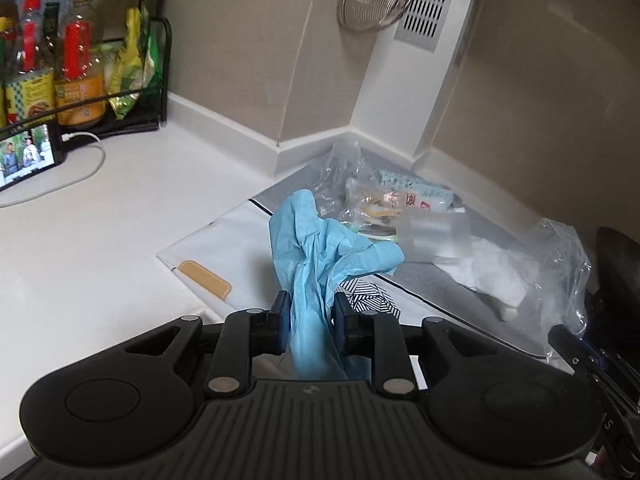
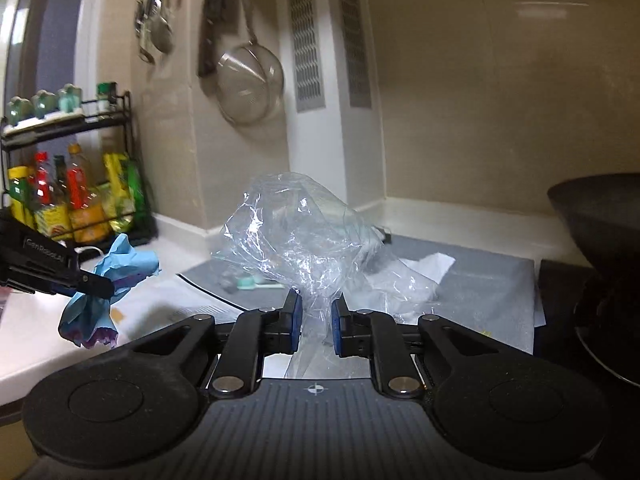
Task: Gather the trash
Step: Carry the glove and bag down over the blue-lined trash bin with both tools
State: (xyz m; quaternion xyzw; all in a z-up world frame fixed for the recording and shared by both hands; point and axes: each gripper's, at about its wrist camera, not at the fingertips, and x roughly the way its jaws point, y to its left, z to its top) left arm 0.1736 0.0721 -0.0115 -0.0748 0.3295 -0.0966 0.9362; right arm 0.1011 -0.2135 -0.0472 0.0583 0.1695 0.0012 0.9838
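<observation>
The only writing that can be read is "GenRobot.AI", printed in white on the black side of the left gripper point(image 2: 94, 286) where it enters the right wrist view at 9 o'clock; the labels on the sauce bottles in the black wire rack point(image 1: 72, 80) are too blurred to read. The left gripper point(image 1: 308, 320) is pinching a crumpled light blue disposable glove point(image 1: 320, 252) between its blue pads; the glove sticks up and forward from the pinch and also hangs below it, very wrinkled. The right gripper point(image 2: 316, 322) is pinching a clear crinkled plastic bag point(image 2: 296, 232), which rises above the pads like a shiny bubble, at 12 o'clock from them. In the left wrist view more trash lies at 1 o'clock beyond the glove, on a grey mat point(image 1: 424, 280) in the corner of the white counter point(image 1: 80, 248): small printed wrappers point(image 1: 404, 200), a white crumpled paper point(image 1: 492, 268) and more clear plastic film point(image 1: 560, 260). A phone with a lit screen point(image 1: 28, 156) stands at 9 o'clock, beside the rack, with a white cable. A metal mesh strainer point(image 2: 250, 84) hangs on the beige wall.
</observation>
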